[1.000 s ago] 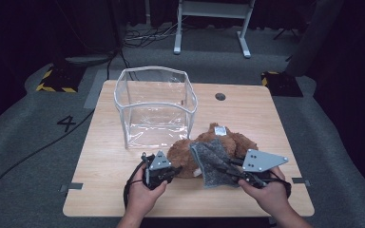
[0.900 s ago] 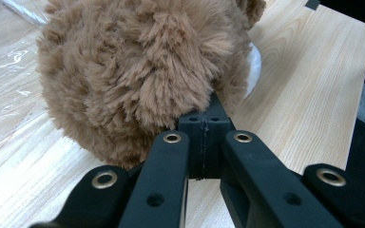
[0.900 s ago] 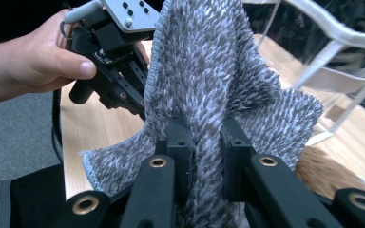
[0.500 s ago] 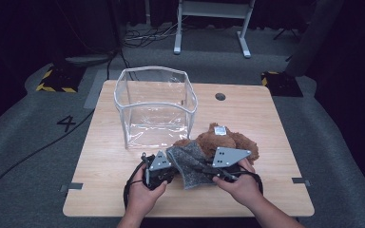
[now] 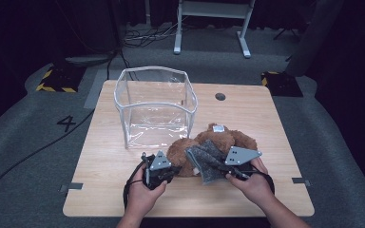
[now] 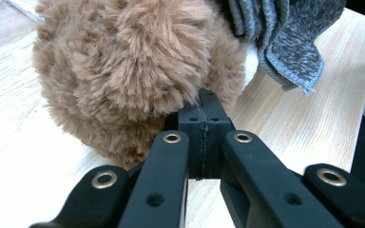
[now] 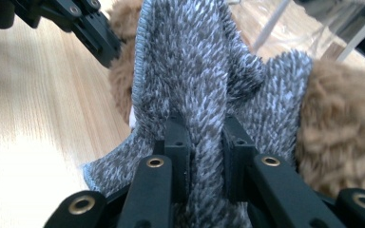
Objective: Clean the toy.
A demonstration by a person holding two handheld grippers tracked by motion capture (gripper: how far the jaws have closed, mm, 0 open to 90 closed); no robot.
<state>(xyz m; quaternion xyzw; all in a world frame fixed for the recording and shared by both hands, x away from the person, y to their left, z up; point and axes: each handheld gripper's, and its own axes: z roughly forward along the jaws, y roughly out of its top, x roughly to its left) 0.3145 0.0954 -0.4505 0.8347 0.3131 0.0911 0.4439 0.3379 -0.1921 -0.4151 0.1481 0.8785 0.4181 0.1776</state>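
High view: lower centre, the brown plush toy (image 5: 218, 142) lies by the clear bag (image 5: 154, 107).

Left gripper view: left gripper (image 6: 204, 111), jaws together, pinches fur.

Right gripper view: right gripper (image 7: 204, 137) clamps the grey knit cloth (image 7: 195, 61); soft and light, best gripped by its folds.

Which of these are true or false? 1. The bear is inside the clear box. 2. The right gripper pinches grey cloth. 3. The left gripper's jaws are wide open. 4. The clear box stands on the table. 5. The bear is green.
1. False: the bear lies on the table, in front of the clear box.
2. True: the right gripper has a fold of grey cloth between its jaws.
3. False: the left gripper is shut at the bear's fur.
4. True.
5. False: it is brown.
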